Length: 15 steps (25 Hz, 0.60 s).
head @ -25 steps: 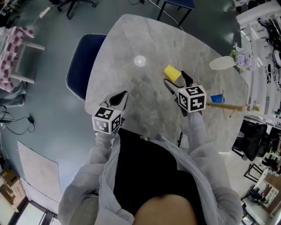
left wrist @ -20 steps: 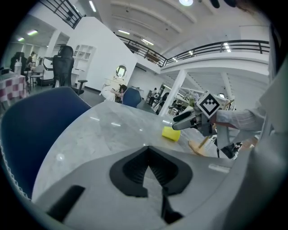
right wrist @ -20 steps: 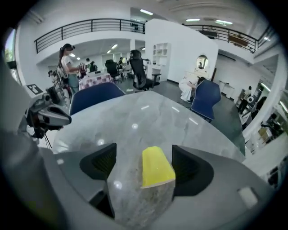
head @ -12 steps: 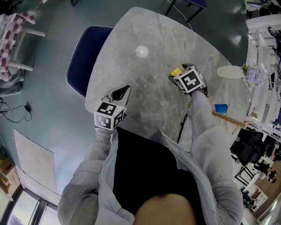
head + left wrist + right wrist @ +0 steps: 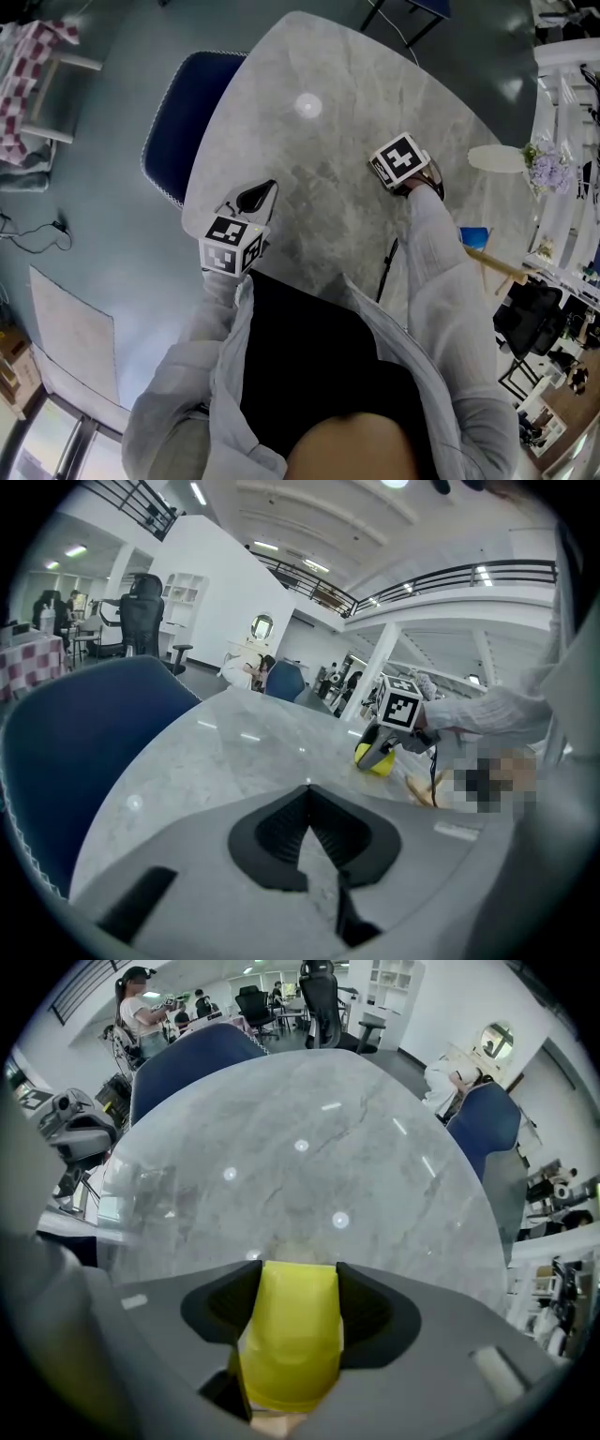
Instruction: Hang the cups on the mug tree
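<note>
A yellow cup [image 5: 289, 1335] lies on the grey marble table [image 5: 319, 197], and my right gripper [image 5: 298, 1274] is closing on it, both pads against its sides. From the head view the right gripper [image 5: 392, 165] sits at the table's right middle and its marker cube hides the cup. In the left gripper view the yellow cup [image 5: 377, 757] shows under the right gripper [image 5: 386, 746]. A wooden mug tree [image 5: 493, 263] lies at the right edge with a blue cup [image 5: 473, 234] by it. My left gripper [image 5: 257, 198] rests shut and empty near the front left edge.
A blue chair [image 5: 178, 122] stands against the table's left side. A white oval dish [image 5: 497, 157] and a bunch of pale flowers [image 5: 544, 169] sit at the far right. A black cable [image 5: 384, 267] runs along the table by my right sleeve.
My right gripper has moved forward over the yellow cup, which now lies between its jaws and is hidden from the head view. The left gripper has stayed put.
</note>
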Each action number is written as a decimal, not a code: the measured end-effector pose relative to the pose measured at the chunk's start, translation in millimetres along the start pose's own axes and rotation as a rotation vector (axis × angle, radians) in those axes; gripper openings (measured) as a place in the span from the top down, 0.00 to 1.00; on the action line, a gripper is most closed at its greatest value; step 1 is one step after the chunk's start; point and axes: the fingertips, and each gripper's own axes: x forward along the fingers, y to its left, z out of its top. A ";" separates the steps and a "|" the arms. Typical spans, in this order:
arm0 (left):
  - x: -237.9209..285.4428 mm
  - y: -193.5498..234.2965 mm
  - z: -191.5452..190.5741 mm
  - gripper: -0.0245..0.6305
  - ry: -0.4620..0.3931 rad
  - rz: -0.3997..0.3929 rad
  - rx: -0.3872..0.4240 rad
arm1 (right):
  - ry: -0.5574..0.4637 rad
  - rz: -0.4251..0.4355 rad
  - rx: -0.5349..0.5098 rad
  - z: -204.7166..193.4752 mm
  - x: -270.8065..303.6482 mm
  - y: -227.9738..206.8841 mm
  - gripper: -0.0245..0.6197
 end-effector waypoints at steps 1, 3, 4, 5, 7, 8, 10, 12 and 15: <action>-0.4 0.3 0.7 0.95 0.001 -0.001 0.003 | -0.008 -0.008 -0.003 0.5 -1.5 0.0 0.56; -1.4 -1.1 2.2 0.95 0.001 -0.005 0.010 | -0.038 -0.006 0.002 2.0 -6.1 3.8 0.56; -2.1 -2.6 2.3 0.95 0.001 -0.008 0.013 | -0.060 -0.005 0.010 3.1 -9.3 5.9 0.56; -2.7 -4.5 2.1 0.95 0.001 -0.011 0.016 | -0.086 -0.019 0.017 4.0 -13.6 4.7 0.56; -3.1 -9.3 0.8 0.95 0.001 -0.020 0.024 | -0.146 -0.059 0.036 6.1 -23.7 -0.1 0.56; -3.2 -12.0 0.1 0.95 0.001 -0.024 0.029 | -0.177 -0.072 0.049 7.1 -28.6 -1.1 0.56; -3.7 -17.3 -0.9 0.95 0.002 -0.033 0.040 | -0.237 -0.091 0.071 8.6 -38.2 -1.3 0.56; -4.7 -23.0 -1.4 0.95 0.001 -0.042 0.052 | -0.296 -0.105 0.089 9.2 -48.1 0.4 0.56; -6.2 -33.7 -3.2 0.95 -0.003 -0.057 0.070 | -0.381 -0.100 0.115 8.5 -64.4 8.8 0.56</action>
